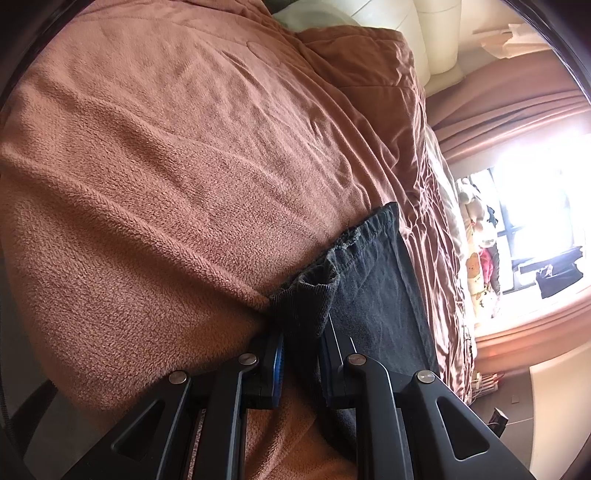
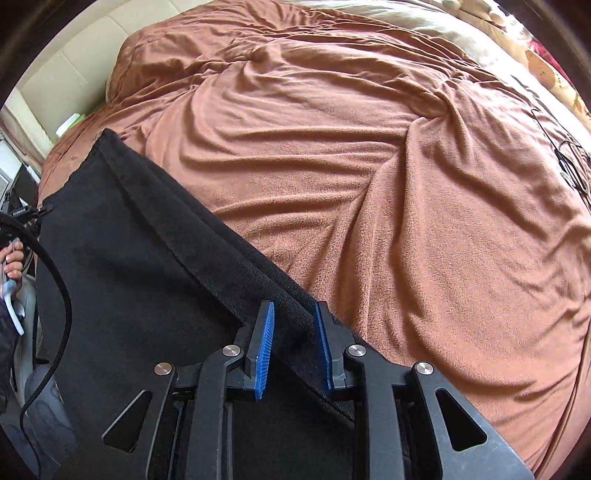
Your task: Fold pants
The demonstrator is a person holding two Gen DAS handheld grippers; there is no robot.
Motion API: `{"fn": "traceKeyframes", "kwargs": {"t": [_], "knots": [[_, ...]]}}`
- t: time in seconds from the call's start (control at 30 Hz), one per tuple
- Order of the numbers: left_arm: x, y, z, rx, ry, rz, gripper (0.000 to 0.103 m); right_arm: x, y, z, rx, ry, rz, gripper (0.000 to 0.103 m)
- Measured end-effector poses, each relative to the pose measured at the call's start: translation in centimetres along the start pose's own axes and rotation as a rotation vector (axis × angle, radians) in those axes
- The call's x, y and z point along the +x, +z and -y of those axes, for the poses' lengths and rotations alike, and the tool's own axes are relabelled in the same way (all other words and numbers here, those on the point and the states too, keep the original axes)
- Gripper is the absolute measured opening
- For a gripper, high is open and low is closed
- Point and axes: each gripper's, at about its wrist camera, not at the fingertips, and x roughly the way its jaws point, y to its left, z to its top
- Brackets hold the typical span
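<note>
Black pants [image 1: 373, 288] lie on a brown fleece blanket [image 1: 166, 177] on a bed. In the left wrist view my left gripper [image 1: 301, 332] is shut on a bunched ribbed cuff of the pants [image 1: 306, 295], held between the blue pads. In the right wrist view the pants [image 2: 129, 266] spread flat to the left, with a long folded edge running diagonally. My right gripper [image 2: 291, 325] straddles that edge with a gap between the blue pads [image 2: 264, 343]; the fabric passes between them unpinched.
The blanket [image 2: 369, 166] is wrinkled across the bed. A cream headboard [image 1: 424, 33] and a window with curtains [image 1: 524, 206] stand to the right. A black cable [image 2: 55, 280] and a hand [image 2: 13, 258] show at the left edge of the right wrist view.
</note>
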Motion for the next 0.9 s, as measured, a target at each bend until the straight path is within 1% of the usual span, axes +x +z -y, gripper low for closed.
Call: {"fn": "traceKeyframes", "kwargs": {"t": [0.03, 0.1, 0.17, 0.23, 0.37, 0.47, 0.53, 0.57, 0.6, 0.7, 0.9], "knots": [[0.0, 0.0, 0.0, 0.000, 0.002, 0.002, 0.019, 0.2, 0.0, -0.1, -0.019, -0.005, -0.001, 0.032], [0.0, -0.1, 0.1, 0.000, 0.008, 0.005, 0.019, 0.7, -0.1, -0.2, -0.047, -0.017, -0.003, 0.036], [0.0, -0.1, 0.2, 0.001, 0.015, 0.007, 0.019, 1.2, -0.2, -0.2, -0.070, -0.007, -0.011, 0.036], [0.1, -0.2, 0.2, 0.002, 0.020, 0.010, 0.019, 1.8, -0.4, -0.4, -0.102, -0.017, -0.024, 0.036], [0.2, -0.2, 0.5, 0.016, 0.040, 0.010, 0.019, 2.4, -0.6, -0.4, -0.156, -0.003, -0.025, 0.035], [0.2, -0.1, 0.5, 0.016, 0.046, 0.007, 0.019, 2.5, -0.6, -0.3, -0.181, 0.033, -0.027, 0.027], [0.2, -0.1, 0.5, 0.017, 0.051, 0.008, 0.019, 2.6, -0.4, 0.0, -0.205, 0.041, -0.036, 0.015], [0.2, -0.2, 0.5, 0.020, 0.054, 0.009, 0.019, 2.6, -0.3, 0.0, -0.216, 0.041, -0.042, 0.014], [0.2, -0.2, 0.6, 0.021, 0.057, 0.010, 0.019, 2.6, -0.1, 0.2, -0.224, 0.043, -0.047, 0.010], [0.3, -0.2, 0.6, 0.023, 0.063, 0.013, 0.019, 2.9, 0.5, 0.4, -0.245, 0.044, -0.069, 0.010], [0.3, -0.3, 0.7, 0.024, 0.065, 0.017, 0.019, 4.3, 1.8, -0.5, -0.311, 0.052, -0.144, 0.010]]}}
